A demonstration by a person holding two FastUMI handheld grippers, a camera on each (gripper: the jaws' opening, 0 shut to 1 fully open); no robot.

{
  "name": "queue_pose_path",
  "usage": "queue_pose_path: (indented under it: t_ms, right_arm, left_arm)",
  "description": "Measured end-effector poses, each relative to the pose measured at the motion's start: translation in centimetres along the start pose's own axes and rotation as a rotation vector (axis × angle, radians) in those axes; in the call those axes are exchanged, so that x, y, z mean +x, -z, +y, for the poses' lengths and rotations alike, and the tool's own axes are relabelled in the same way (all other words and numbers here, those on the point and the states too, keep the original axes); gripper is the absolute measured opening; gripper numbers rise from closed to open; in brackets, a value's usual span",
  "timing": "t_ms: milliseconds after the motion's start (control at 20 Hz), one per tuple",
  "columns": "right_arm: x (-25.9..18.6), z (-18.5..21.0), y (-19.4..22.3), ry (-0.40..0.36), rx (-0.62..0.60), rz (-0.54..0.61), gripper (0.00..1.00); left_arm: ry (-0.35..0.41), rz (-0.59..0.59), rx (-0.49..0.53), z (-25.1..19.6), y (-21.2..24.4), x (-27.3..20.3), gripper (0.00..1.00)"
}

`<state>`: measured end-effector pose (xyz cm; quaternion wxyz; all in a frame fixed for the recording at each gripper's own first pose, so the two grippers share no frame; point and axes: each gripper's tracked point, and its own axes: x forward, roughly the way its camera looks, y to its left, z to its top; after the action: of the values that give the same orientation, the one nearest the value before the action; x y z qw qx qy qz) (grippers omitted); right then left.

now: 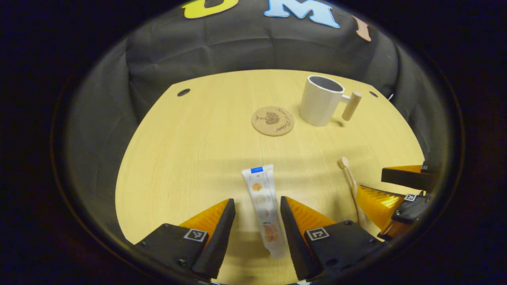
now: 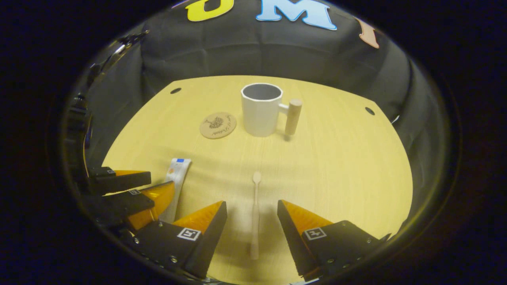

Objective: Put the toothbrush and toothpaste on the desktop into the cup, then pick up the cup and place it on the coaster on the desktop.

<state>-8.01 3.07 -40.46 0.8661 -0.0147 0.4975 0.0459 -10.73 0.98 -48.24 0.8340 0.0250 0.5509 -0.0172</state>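
Observation:
A white toothpaste tube [image 1: 263, 208] with a blue end lies flat on the desktop, running between the fingers of my open left gripper [image 1: 257, 206]; neither finger touches it. A pale toothbrush [image 2: 255, 213] lies lengthwise between the fingers of my open right gripper [image 2: 252, 209], head pointing away. The white cup [image 2: 261, 109] with a wooden handle stands upright at the far side, empty as far as I see. A round cork coaster [image 2: 218, 125] lies just left of it. In the left gripper view the toothbrush [image 1: 350, 180], cup [image 1: 321, 100], coaster [image 1: 273, 120] and right gripper [image 1: 390, 186] appear.
The light wooden desktop [image 2: 336, 166] has small dark holes near its far corners [image 2: 369, 111]. Black cloth walls close the booth behind and at both sides. The left gripper [image 2: 146, 190] and the tube [image 2: 176, 178] sit at the left edge of the right gripper view.

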Motion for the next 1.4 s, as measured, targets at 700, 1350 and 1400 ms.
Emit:
queue_pose_path:
  t_ms: [700, 1350, 1400]
  right_arm:
    - [3.6, 0.2, 2.6, -0.001, 0.04, 0.165, 0.74]
    - [3.5, -0.2, 3.0, 0.01, 0.023, 0.209, 0.38]
    - [3.6, -0.2, 3.1, 0.009, 0.026, 0.217, 0.39]
  left_arm:
    - [-0.026, 0.11, -0.06, 0.5, 1.8, 2.2, 0.74]
    - [-0.011, 0.128, -0.032, -0.4, 1.3, 2.4, 0.62]
    - [-0.012, 0.134, -0.026, -0.4, 1.4, 2.5, 0.6]
